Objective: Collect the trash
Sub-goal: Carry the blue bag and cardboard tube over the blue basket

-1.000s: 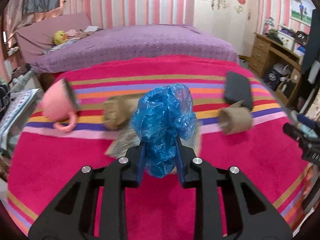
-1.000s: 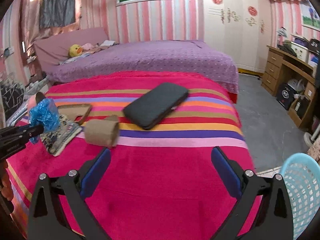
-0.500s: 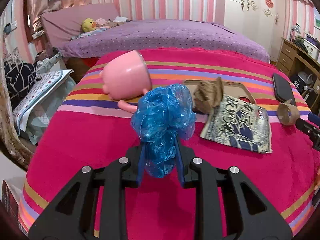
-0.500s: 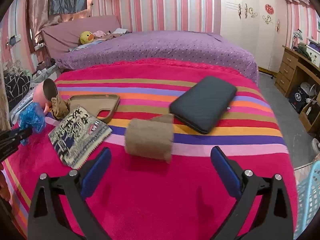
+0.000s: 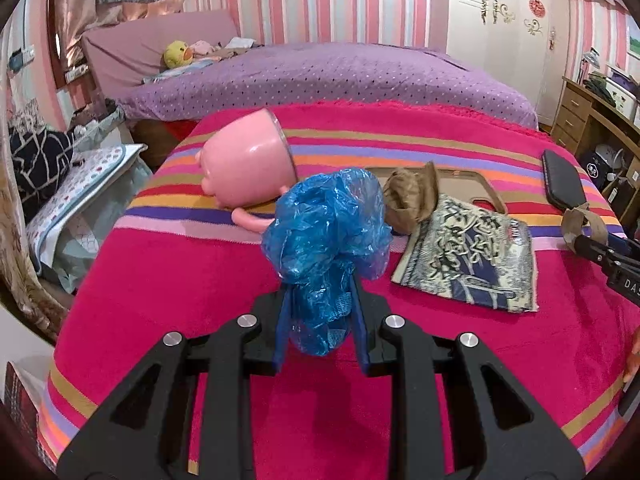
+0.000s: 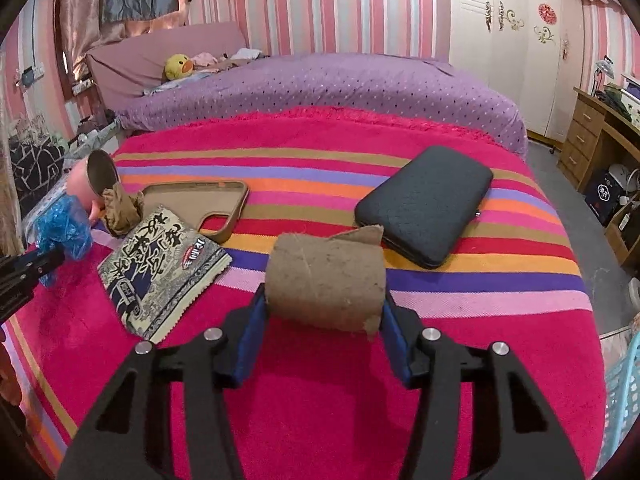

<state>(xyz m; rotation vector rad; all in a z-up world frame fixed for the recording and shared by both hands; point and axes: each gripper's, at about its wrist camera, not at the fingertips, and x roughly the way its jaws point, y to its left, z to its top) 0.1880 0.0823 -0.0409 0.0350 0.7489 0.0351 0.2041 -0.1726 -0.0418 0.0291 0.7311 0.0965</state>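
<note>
Lower centre of the right wrist view: right gripper [image 6: 324, 312] with fingers spread just wider than the cardboard tube [image 6: 326, 280], blue pads level with its two ends, apparently touching or a hair off — not clear enough to call a firm pinch. Tube lying on its side on the striped blanket [image 6: 400, 400], long axis running left to right across the frame, straight across the gap between the fingers, torn flap sticking up at its upper right. Squarely between the fingers, then, so closing looks like the only thing left. Just behind the tube, upper right: black case [image 6: 426, 204], near but not touching, worth avoiding on the lift. Left of centre: printed packet [image 6: 160, 268], with the tan phone case [image 6: 200, 204] above it and a crumpled brown wad [image 6: 122, 210] beside the tipped pink cup [image 6: 86, 178] at far left. Plenty of bare blanket in front of the tube, bed edge falling away at right, light-blue basket [image 6: 622, 392] peeking in at the lower right rim — probably where the trash goes, and on the right gripper's side. Over in the left wrist view, centre frame: left gripper [image 5: 320, 320] pinching the blue plastic bag [image 5: 328, 236], held up off the blanket, fingers pressed into its crumpled lower part. Behind it the pink cup at upper left, the wad and packet to the right. Both hands loaded or nearly so; right one much nearer the basket.
</note>
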